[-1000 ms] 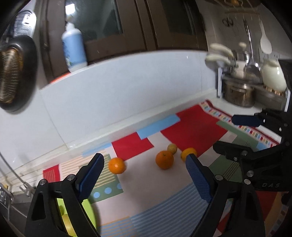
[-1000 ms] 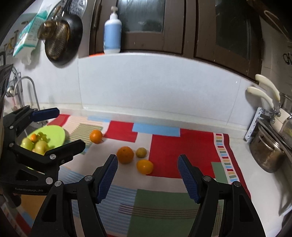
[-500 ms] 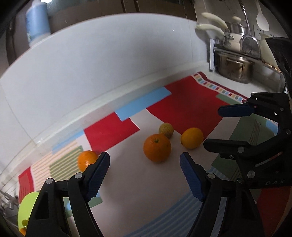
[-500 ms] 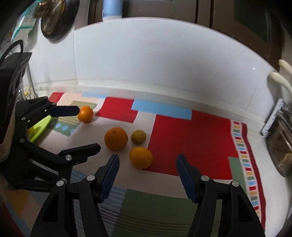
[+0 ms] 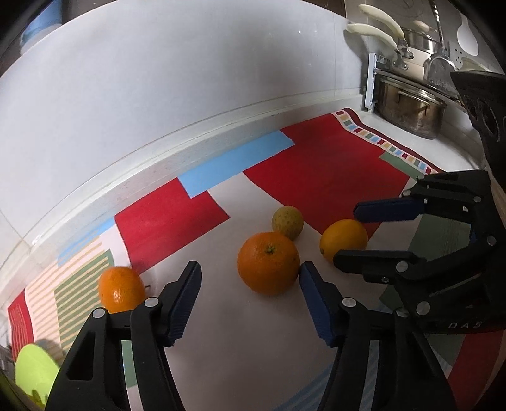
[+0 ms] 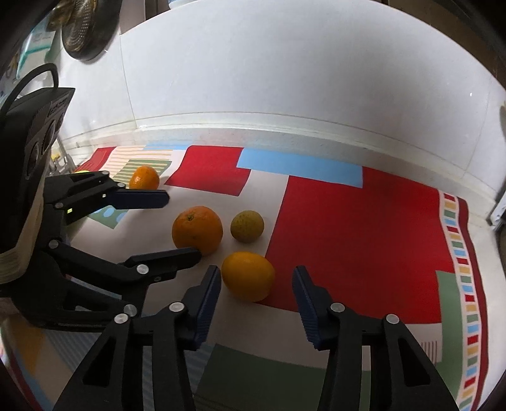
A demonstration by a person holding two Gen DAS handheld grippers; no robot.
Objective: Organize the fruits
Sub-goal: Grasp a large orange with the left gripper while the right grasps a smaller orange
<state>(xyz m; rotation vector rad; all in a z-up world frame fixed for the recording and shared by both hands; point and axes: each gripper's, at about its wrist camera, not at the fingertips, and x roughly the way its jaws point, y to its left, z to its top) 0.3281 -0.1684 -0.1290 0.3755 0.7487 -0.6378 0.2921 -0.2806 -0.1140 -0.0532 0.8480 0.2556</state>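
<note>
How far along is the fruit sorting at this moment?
Early. The green plate at the mat's left edge is mostly cut off. Nothing is in hand: the open left hand-held gripper frames the large orange, the open right hand-held gripper the yellow-orange fruit. The small orange and greenish fruit also remain.

— Where are we?
— We're in a home kitchen: we see a steel pot (image 5: 411,110) by the tiled wall (image 5: 158,95), a hanging strainer (image 6: 85,28), and a patchwork mat (image 6: 348,221) on the counter.
</note>
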